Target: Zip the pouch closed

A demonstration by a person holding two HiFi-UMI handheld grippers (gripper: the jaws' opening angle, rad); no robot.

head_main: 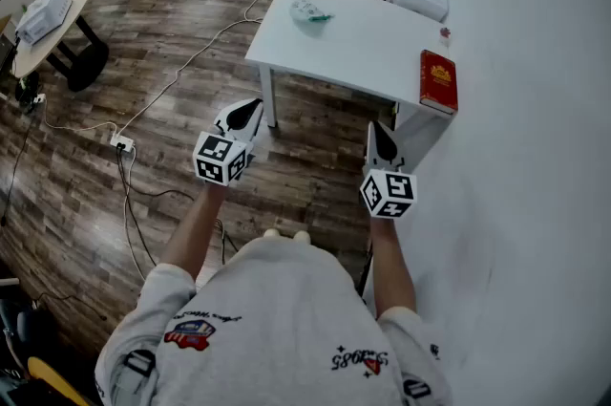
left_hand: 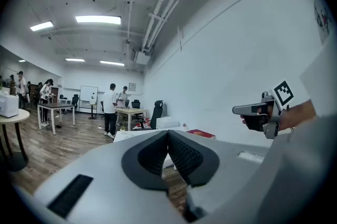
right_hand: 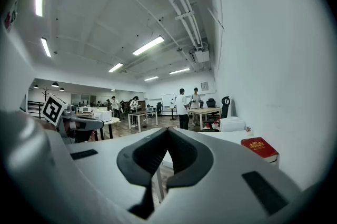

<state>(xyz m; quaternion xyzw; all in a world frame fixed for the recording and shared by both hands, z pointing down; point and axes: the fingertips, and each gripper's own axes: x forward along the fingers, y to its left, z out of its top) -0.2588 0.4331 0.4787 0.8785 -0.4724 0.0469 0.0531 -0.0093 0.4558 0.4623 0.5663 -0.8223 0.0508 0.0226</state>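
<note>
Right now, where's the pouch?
In the head view, the pouch lies on the far left part of the white table, across from the red book at its near right edge.

Open office: desks (left_hand: 130,110), whiteboard (left_hand: 88,93)

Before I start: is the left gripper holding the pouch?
No, the left gripper is shut on nothing; the pouch lies on the table.

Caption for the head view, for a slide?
Person holds left gripper and right gripper shut and empty, short of a white table bearing the pouch and a red book.
</note>
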